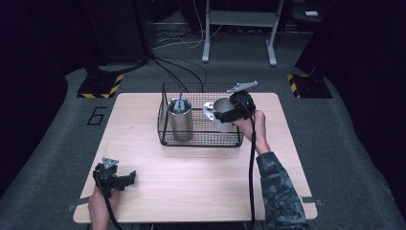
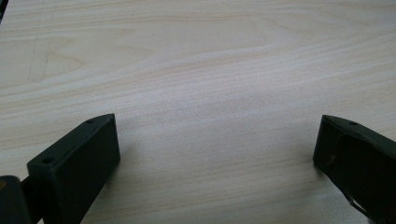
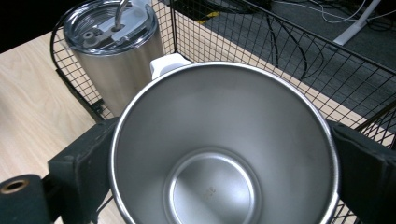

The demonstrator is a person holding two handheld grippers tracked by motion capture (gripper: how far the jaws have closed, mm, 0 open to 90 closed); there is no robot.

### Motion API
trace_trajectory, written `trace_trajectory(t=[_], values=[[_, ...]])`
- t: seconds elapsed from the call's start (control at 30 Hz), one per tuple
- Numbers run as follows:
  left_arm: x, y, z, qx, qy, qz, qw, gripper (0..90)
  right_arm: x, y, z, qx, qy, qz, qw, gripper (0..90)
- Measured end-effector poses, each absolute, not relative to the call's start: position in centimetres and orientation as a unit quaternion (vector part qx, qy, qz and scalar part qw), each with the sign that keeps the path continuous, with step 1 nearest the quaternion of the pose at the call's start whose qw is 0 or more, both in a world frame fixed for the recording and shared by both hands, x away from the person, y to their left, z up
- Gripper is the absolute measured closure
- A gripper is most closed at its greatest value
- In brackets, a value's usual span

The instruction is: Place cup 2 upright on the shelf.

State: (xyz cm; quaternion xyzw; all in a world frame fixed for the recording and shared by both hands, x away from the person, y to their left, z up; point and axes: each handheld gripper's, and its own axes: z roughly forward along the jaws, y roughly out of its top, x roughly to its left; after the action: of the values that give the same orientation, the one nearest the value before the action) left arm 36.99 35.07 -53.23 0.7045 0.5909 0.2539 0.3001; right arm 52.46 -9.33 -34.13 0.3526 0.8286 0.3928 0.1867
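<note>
Pale wood table [image 1: 191,187] on grey floor [image 1: 364,158]; right gripper [image 1: 225,115] clamps steel cup [image 3: 224,154], left gripper [image 1: 125,180] gapes.

Steel cup [image 3: 224,154]: showing plain brushed silver, white handle. Lidded tumbler [image 1: 180,120]: showing matching silver, clear lid. Wire basket [image 1: 165,134]: showing black grid. Table [image 1: 191,182]: showing pale wood grain. Sleeve [image 1: 280,191]: showing dark camouflage. Floor markers [image 1: 100,88]: showing yellow-black stripes.

Lidded tumbler [image 1: 180,119] crowds basket [image 1: 165,139] — table [image 1: 201,182] front open.
</note>
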Motion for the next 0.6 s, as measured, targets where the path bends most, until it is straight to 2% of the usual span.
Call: trace_trajectory(t=[0.6], values=[[37.0, 35.1, -53.2, 0.704, 0.591, 0.255, 0.301, 0.5, 55.2, -8.8, -35.6, 0.381, 0.819, 0.38, 0.199, 5.8]])
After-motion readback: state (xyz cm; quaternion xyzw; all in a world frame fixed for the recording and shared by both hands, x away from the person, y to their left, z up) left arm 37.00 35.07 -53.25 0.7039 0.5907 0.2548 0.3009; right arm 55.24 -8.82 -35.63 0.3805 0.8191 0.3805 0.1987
